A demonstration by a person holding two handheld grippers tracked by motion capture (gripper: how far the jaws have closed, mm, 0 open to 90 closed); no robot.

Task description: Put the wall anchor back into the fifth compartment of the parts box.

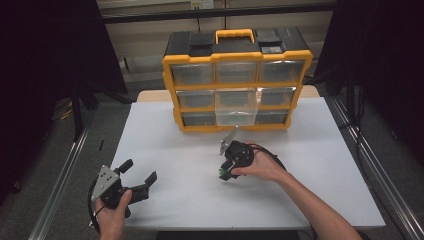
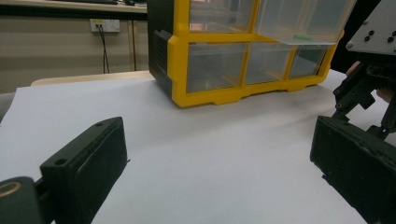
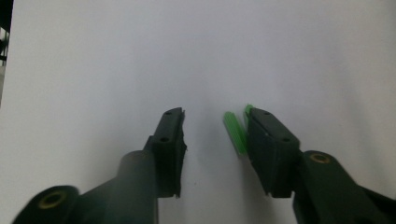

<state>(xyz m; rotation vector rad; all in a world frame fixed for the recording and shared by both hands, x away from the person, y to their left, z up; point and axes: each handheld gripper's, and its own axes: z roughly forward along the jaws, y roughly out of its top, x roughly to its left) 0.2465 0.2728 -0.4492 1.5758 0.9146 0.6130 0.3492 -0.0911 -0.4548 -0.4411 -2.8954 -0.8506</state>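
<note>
The right claw (image 3: 215, 140) is pointed down at the white table (image 3: 93, 56), and a small green piece (image 3: 235, 133) is seen lying between its jaws, close against the inner face of one pad and well clear of the other. The jaws are set at a middling gap and are not yet pressed on the piece, so nothing is held. In the high view the same right claw (image 1: 226, 172) is found near the table's middle, with the green piece (image 1: 221, 173) just at its tip.

The piece is judged to be a thin, stiff strip of plastic: very light, smooth, and lying flat on a smooth surface, so it is likely to skate or flip if it is nudged from one side only. It is best taken across its narrow width, near the middle of its length, with both pads brought in evenly and kept low to the table. Little force is called for; too much could make it spring out.

The left claw (image 2: 219, 172) is held wide and empty, level above the table, off to one side of the right claw. Beyond both claws stands a yellow drawer cabinet (image 1: 237, 80), with one clear drawer (image 1: 236, 107) pulled partly out.
</note>
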